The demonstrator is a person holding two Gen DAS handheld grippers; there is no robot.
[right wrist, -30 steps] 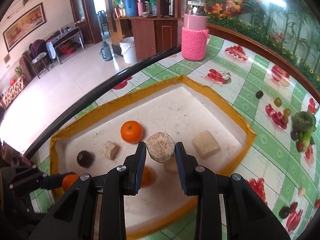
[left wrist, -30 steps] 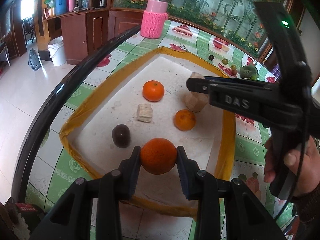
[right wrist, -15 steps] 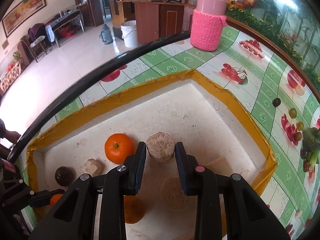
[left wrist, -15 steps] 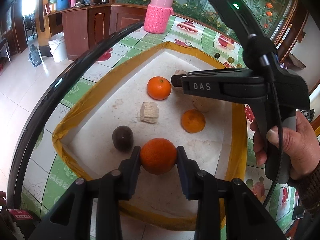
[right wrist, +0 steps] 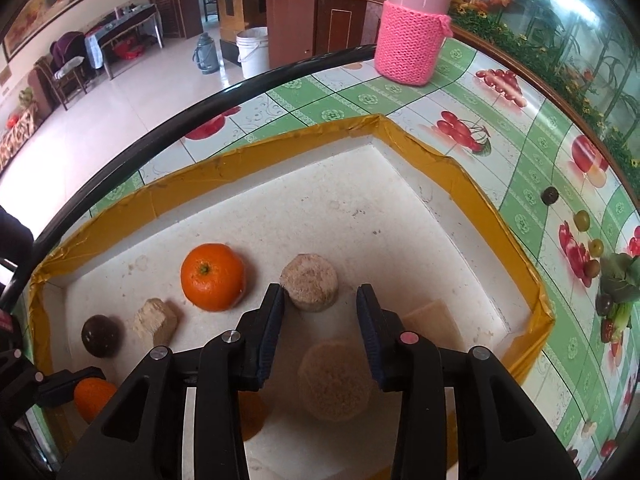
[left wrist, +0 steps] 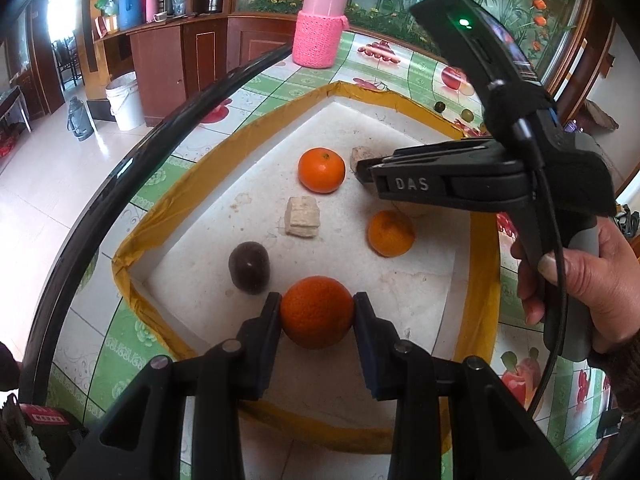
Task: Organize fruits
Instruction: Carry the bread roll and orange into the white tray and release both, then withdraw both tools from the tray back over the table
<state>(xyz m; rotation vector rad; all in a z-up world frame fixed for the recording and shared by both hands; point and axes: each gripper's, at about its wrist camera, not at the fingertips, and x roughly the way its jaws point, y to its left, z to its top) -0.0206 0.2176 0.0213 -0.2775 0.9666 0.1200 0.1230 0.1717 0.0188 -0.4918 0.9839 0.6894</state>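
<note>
My left gripper is shut on an orange just above the near part of a white tray with a yellow taped rim. In the tray lie two more oranges, a dark round fruit and a beige block. My right gripper points down into the tray, its jaws opening. A round brown cake stands on the tray floor between its fingertips, with a gap at the right pad. A second round cake lies under the gripper.
A pink knit-covered jar stands at the far edge of the fruit-patterned table. The table's black rim curves along the left. A square beige block lies by the right finger. A hand holds the right gripper's handle.
The right gripper has come down into the tray with the round cake, and its jaws have spread off it. The left gripper has kept still with its orange.
</note>
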